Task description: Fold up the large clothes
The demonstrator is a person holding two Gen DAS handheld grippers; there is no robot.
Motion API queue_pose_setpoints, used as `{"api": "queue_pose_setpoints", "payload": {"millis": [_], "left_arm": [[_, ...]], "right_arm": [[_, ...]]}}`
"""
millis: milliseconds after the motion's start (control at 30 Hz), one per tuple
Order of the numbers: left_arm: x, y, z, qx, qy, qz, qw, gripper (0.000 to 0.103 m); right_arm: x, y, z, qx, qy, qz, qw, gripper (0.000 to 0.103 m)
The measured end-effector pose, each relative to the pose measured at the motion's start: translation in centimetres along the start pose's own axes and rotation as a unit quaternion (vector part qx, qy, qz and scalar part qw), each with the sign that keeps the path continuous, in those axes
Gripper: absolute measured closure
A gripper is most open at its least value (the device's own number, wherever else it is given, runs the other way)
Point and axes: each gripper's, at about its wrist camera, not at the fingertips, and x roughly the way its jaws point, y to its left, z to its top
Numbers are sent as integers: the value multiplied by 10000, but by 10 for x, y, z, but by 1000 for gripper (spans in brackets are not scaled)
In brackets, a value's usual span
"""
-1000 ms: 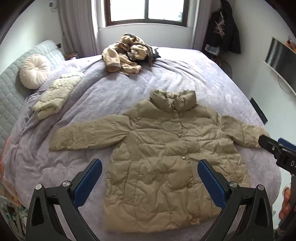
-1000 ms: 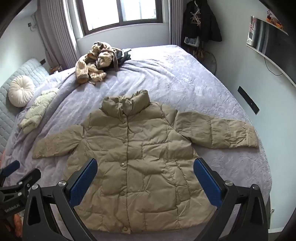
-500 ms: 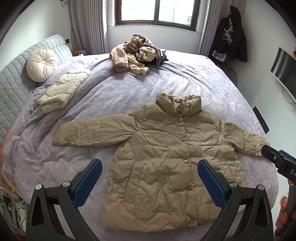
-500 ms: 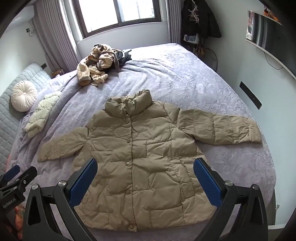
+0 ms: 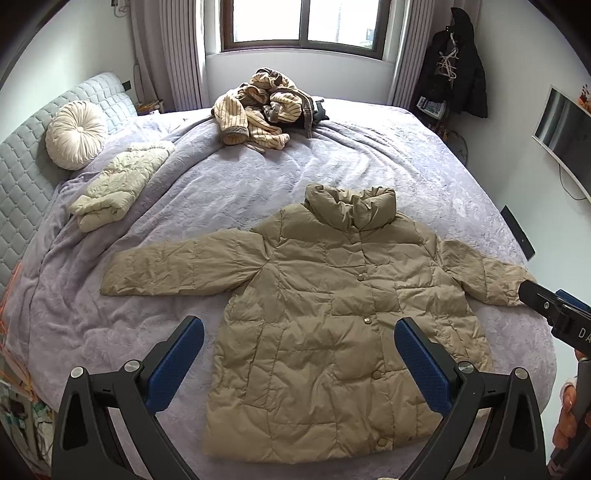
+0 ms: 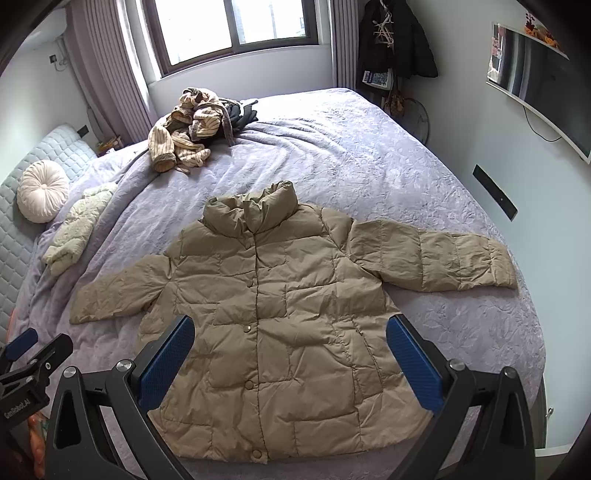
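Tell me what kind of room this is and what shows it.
Almost certainly a home bedroom: a wide bed under a lilac cover, a quilted headboard with a round cushion against it, and dark coats hanging by the curtained window.

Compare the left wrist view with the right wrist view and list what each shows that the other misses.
Only the left wrist view shows the right hand-held gripper at its right edge near the jacket's cuff, with fingers of the hand holding it.

Only the right wrist view shows the left hand-held gripper at its lower left, and the full outstretched sleeve.

Both show the tan puffer jacket spread flat and buttoned on the lavender bedspread, the striped clothes pile, the folded cream garment, the round pillow and the window.
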Motion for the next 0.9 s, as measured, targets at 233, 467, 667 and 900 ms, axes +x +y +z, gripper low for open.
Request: {"api": "queue_pose_setpoints", "payload": {"millis": [233,467,667,900], "left_arm": [[3,2,1,-63,45,75,9999,0],[4,3,2,-80,63,98,9999,0],[5,4,2,-89,71,108,9999,0],[6,5,2,-94,72,124,9999,0]], "right_arm": [[2,2,4,-7,51,2,10000,0],[3,2,3,5,51,3,10000,0],[5,3,4,-6,52,4,10000,0],[6,3,3,7,60,6,10000,0]]}}
